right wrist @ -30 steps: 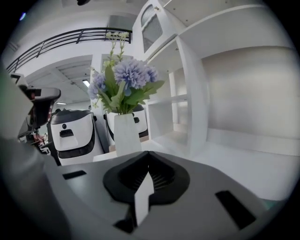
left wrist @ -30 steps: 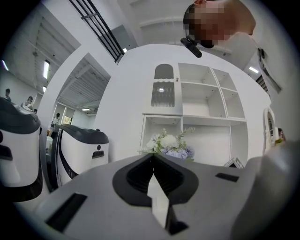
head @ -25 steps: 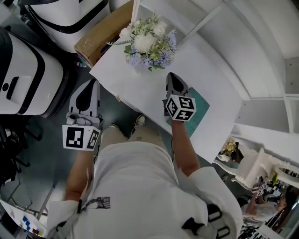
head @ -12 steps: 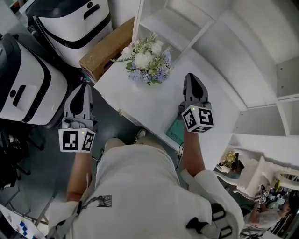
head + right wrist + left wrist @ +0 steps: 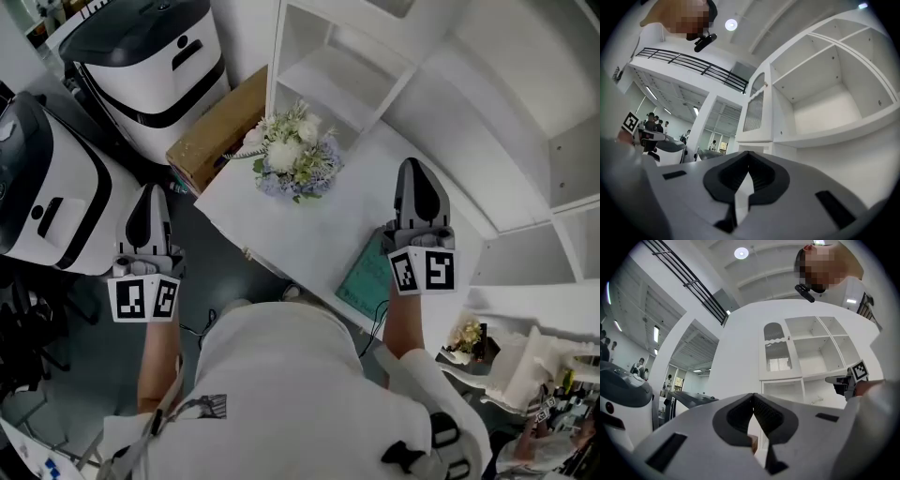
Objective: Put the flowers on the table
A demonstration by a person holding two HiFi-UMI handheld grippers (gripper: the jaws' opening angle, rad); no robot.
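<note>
Flowers [image 5: 292, 157] — left of right hand-held gripper [image 5: 413, 170].

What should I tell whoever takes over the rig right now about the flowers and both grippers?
Left gripper: shut, empty, held off the table's left edge over the floor.
Right gripper: shut, empty, held over the right part of the table.
Flowers: the bouquet rests on the white table near its far left corner, next to the cardboard box. Neither gripper touches it.
Done: the flowers look placed on the table.
Left: apparently nothing; perhaps just check that the bouquet sits steady.
</note>
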